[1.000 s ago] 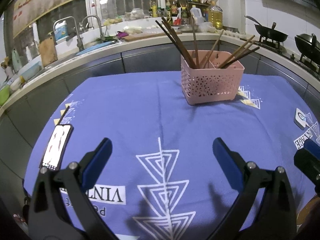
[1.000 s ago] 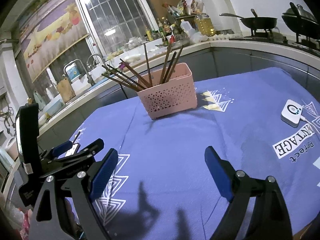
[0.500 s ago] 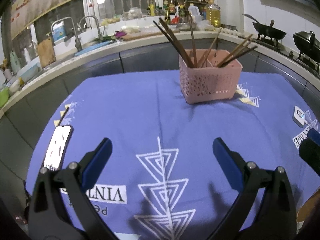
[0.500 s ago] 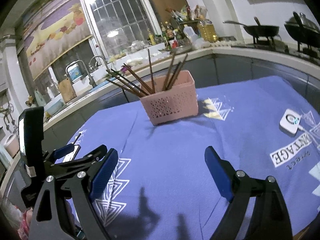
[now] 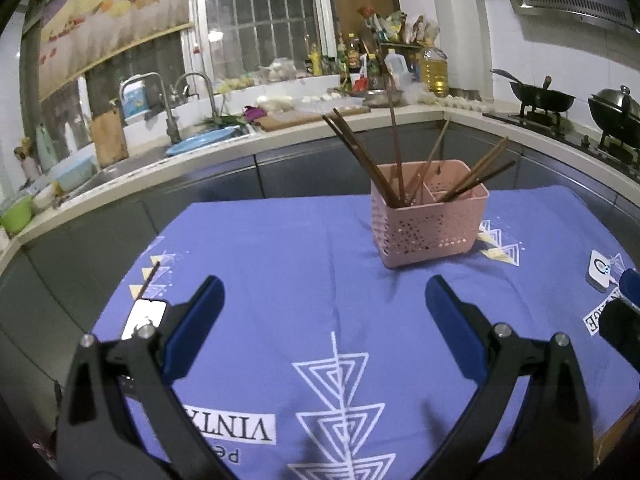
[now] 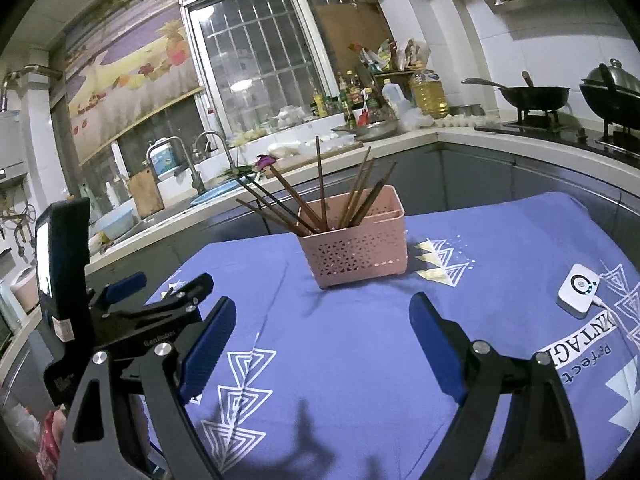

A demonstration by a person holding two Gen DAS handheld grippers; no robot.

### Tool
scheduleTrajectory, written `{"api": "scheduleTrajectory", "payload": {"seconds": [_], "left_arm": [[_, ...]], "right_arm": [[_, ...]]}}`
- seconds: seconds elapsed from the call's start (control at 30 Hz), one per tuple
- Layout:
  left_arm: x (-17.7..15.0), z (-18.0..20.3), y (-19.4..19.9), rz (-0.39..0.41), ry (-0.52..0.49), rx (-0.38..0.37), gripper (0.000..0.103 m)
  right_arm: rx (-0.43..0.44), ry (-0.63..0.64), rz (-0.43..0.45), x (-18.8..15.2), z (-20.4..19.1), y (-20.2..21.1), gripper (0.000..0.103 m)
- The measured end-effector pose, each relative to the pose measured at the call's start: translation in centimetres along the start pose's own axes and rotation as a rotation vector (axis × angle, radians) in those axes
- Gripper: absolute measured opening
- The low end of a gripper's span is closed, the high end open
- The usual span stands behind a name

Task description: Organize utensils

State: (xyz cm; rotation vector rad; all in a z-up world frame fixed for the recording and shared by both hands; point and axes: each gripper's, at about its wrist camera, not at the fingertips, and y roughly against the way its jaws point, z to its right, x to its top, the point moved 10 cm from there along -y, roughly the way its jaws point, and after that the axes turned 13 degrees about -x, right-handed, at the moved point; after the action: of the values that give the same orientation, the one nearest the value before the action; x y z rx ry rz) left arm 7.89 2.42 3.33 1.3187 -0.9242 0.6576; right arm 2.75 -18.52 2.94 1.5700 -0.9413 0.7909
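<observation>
Chopsticks [image 5: 404, 168] stand sorted in the pink basket [image 5: 430, 226] near the desk's far edge; one stick [image 5: 149, 280] remains at the left edge. Both grippers' fingers [image 5: 194, 326] spread, empty.

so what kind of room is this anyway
A home kitchen, most likely. A sink with faucets sits in the counter under a barred window, woks stand on a gas stove, and oil and sauce bottles crowd the corner.

The left gripper [image 5: 322, 312] and right gripper [image 6: 322, 338] both hang with jaws spread wide, nothing between them.
</observation>
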Motion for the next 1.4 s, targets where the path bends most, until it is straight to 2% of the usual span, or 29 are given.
{"api": "scheduleTrajectory", "payload": {"seconds": [0.37,0.87,1.4], "left_arm": [[0.6,-0.8,0.9,0.023,0.005,0.011,0.097],[2.7,-2.5,2.6,0.071,-0.002,0.063,0.097],[3.5,-1.6,3.1,0.099,-0.023,0.081,0.097]], "right_arm": [[0.004,0.003,0.006,0.2,-0.2,0.3,0.087],[0.021,-0.013,0.032,1.5,-0.6,1.3,0.087],[0.026,-0.022,0.044,1.8,-1.0,1.8,0.087]]}}
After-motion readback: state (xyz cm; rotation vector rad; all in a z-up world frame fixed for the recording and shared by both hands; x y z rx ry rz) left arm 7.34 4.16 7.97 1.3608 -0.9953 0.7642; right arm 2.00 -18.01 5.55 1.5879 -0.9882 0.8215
